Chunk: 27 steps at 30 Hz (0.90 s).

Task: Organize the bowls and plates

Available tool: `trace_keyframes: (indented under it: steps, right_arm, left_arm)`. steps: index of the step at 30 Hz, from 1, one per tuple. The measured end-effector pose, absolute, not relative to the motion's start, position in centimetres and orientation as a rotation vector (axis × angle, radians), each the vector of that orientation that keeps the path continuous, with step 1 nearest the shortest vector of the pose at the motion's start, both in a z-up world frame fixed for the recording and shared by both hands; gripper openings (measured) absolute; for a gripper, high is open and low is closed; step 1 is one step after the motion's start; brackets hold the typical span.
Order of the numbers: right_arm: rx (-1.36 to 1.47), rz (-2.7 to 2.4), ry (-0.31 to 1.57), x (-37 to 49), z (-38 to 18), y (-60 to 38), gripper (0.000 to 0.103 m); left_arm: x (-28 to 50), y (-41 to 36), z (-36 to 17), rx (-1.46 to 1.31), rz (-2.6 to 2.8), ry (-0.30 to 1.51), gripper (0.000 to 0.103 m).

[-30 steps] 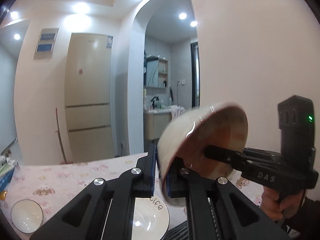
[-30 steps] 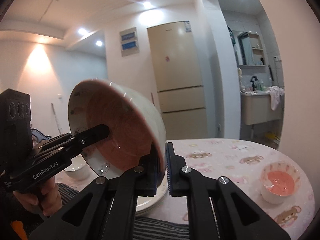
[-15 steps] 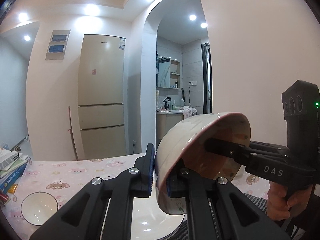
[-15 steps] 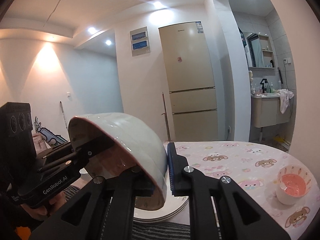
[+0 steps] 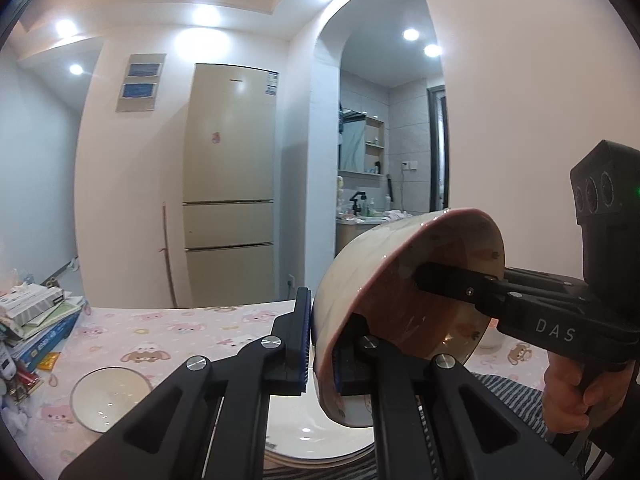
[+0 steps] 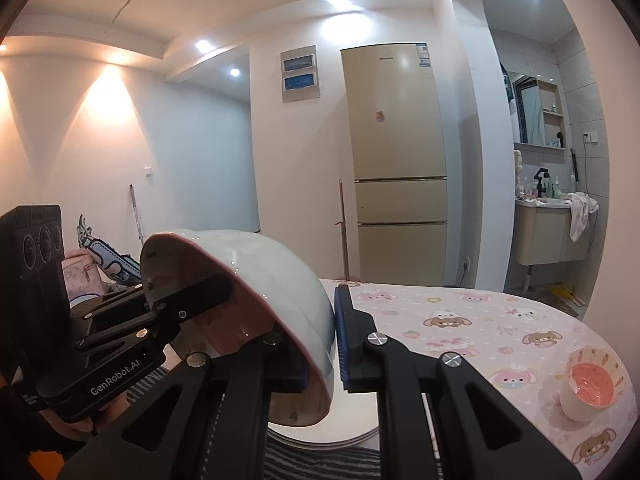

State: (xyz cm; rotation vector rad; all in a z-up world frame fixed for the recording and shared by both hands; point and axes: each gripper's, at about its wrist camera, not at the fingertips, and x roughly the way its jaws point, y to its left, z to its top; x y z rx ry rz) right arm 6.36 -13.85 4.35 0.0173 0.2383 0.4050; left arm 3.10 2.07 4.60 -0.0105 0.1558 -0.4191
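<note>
Tilted bowl (image 5: 372,280) clamped by the rim between both tongs, left (image 5: 322,344) and right (image 6: 322,354), above plates (image 6: 344,436).

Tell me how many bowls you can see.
3: a big bowl gripped by both hand-held grippers, a white bowl on the table's left, a pink-lined bowl at its right. Others may be hidden.

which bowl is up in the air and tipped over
The large pink-lined bowl, gripped by both tongs above the plates; the cream bowl and small pink bowl sit upright on the table.

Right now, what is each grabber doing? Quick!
Left gripper: closed on the rim of the pink-lined bowl.
Right gripper: closed on the same bowl's opposite rim, held tipped above the plates.
</note>
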Motion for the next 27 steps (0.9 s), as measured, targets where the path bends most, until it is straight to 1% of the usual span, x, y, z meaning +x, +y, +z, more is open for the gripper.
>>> trace_keyframes:
  steps: [9, 13, 18, 23, 27]
  right_arm:
    - [-0.049, 0.527, 0.277, 8.7, 5.2, -6.8, 0.010]
    - [-0.023, 0.564, 0.311, 10.7, 4.9, -3.0, 0.011]
    - [0.009, 0.643, 0.377, 13.5, 4.7, 1.0, 0.011]
    - [0.060, 0.653, 0.413, 15.5, 4.3, 4.0, 0.013]
    - [0.068, 0.662, 0.434, 16.7, 3.7, 5.8, 0.013]
  left_arm:
    - [2.7, 9.0, 4.2, -0.101, -0.264, 0.175, 0.009]
    - [3.7, 12.1, 4.4, -0.103, -0.164, 0.210, 0.009]
    - [4.8, 16.9, 3.9, -0.184, -0.094, 0.237, 0.009]
    - [6.0, 19.0, 3.0, -0.174, -0.031, 0.241, 0.009]
    - [6.9, 21.5, 2.3, -0.254, -0.019, 0.257, 0.009]
